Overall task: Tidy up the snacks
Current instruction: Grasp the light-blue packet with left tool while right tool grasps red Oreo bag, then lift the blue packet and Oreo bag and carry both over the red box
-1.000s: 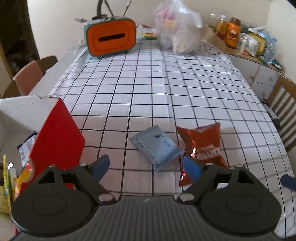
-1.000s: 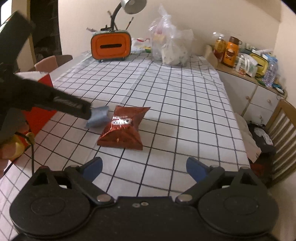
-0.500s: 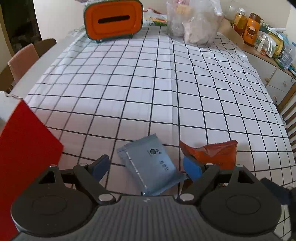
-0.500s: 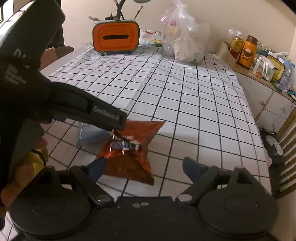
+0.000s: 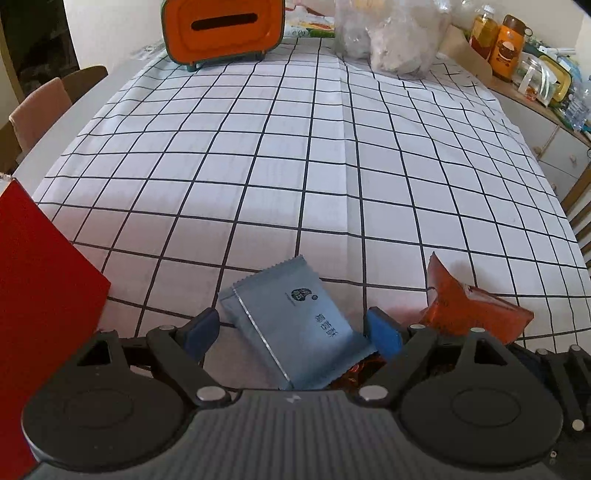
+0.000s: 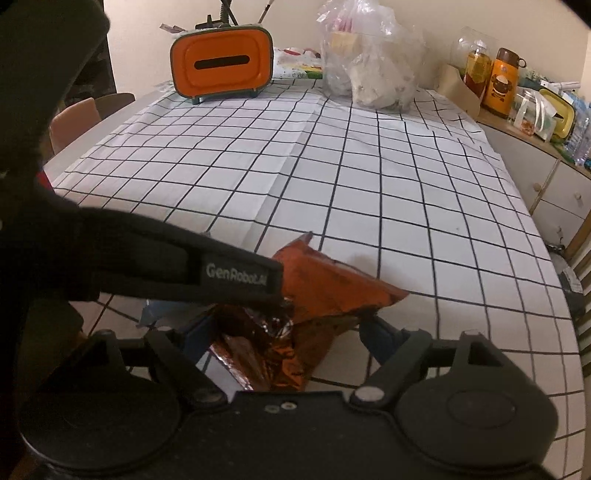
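A grey-blue snack packet (image 5: 295, 325) lies flat on the checked tablecloth, between the open fingers of my left gripper (image 5: 291, 334). An orange-red foil snack bag (image 5: 472, 314) lies just to its right. In the right wrist view the same foil bag (image 6: 317, 295) sits between the open fingers of my right gripper (image 6: 284, 336), its near end crumpled. The black left gripper body (image 6: 147, 258) crosses the left of that view and hides most of the blue packet (image 6: 159, 308).
A red box (image 5: 40, 295) stands at the left near edge. An orange tissue holder (image 5: 221, 29) and a clear plastic bag (image 5: 388, 33) stand at the table's far end. A side counter with jars (image 6: 495, 74) runs on the right; chairs (image 5: 40, 107) stand at the left.
Both grippers have moved forward and down to the packets. The blue packet now lies between the left fingers and the foil bag between the right fingers. Both stay open.
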Tool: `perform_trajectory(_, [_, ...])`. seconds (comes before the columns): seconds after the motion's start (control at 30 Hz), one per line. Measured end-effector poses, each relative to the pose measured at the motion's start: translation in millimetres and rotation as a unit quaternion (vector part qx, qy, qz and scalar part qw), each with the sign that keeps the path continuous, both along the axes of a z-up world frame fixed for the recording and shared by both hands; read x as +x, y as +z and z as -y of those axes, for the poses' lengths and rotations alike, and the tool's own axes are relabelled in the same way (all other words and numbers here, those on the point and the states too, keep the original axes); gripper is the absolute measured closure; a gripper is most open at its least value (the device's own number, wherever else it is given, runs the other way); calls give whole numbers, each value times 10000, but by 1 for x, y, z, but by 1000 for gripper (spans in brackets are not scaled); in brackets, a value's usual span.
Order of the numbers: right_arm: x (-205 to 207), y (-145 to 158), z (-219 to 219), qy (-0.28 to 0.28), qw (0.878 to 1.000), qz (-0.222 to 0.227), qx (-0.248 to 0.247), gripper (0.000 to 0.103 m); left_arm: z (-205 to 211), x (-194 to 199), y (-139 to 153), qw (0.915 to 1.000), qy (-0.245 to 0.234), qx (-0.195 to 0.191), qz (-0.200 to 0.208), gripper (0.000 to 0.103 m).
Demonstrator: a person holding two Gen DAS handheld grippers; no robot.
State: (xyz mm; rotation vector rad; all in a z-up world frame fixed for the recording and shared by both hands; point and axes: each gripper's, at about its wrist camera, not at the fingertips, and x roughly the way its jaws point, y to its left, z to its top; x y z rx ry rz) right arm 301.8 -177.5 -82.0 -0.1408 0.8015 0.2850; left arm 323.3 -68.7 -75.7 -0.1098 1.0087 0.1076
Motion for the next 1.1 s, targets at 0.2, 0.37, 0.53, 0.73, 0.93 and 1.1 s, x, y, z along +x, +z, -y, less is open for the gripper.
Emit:
perform_trajectory(0.2, [-4, 0, 12, 5, 9993, 197, 306, 42, -3, -2, 3, 9999, -61, 92, 127, 47])
perform_trajectory(0.37, [-7, 2, 23, 12, 9976, 238, 643, 59, -8, -4, 5, 9997, -134, 21, 179, 54])
perform_trajectory(0.53, [-13, 4, 31, -69, 9957, 266, 889, 67, -7, -9, 6, 9997, -159, 19, 170, 55])
perform_trajectory(0.73, [-28, 9, 42, -201, 9946, 318, 967, 71, -10, -17, 8, 9998, -179, -4, 129, 56])
perform_trajectory(0.93, [-52, 17, 52, -186, 9933, 423, 1055, 73, -13, -30, 14, 9996, -238, -7, 143, 60])
perform_trajectory(1.1, [-74, 21, 58, -200, 9926, 524, 1078, 74, -13, -44, 17, 9992, -361, -32, 147, 65])
